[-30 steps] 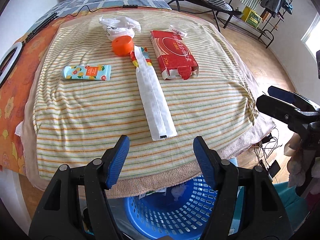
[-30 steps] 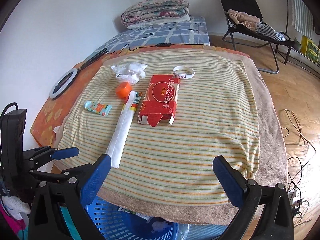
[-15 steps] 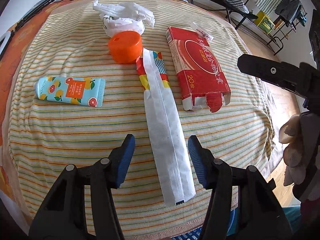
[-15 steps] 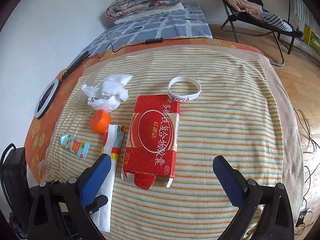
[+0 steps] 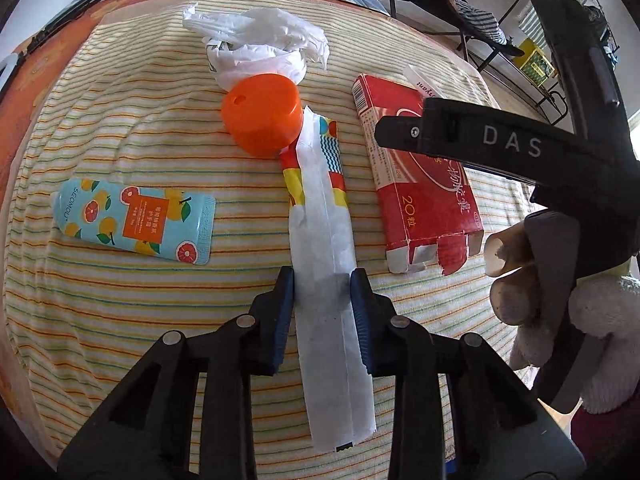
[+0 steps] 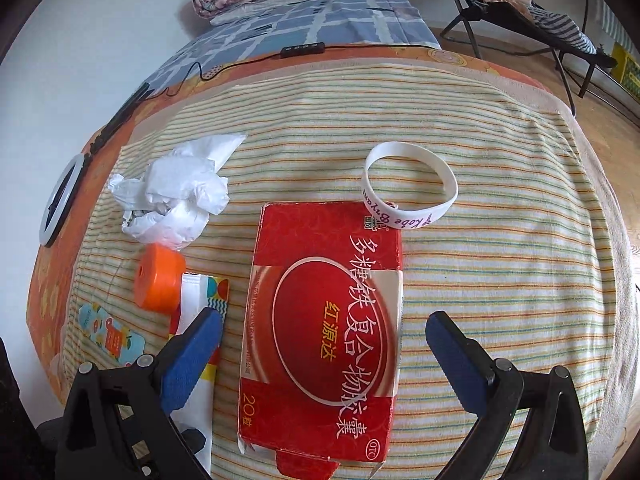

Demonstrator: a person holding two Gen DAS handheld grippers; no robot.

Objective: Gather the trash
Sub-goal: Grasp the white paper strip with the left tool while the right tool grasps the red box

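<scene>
The long white wrapper (image 5: 324, 264) is straddled by the left gripper (image 5: 322, 292), fingers nearly touching it; the red box (image 6: 324, 320) lies between the right gripper (image 6: 320, 344)'s spread fingers. Thin paper could be missed, cloth pinched instead.

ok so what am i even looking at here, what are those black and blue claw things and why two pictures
Those are two hand-held grippers, one in each of a person's hands, each with a fisheye camera looking along its jaws. So there are two pictures, one per gripper.

The left gripper has its jaws either side of a long white wrapper; whether they pinch it yet is unclear. The right gripper is open above a red box.

On the striped cloth also lie an orange cap, crumpled white paper, a blue fruit-print sachet and a white wristband.
</scene>
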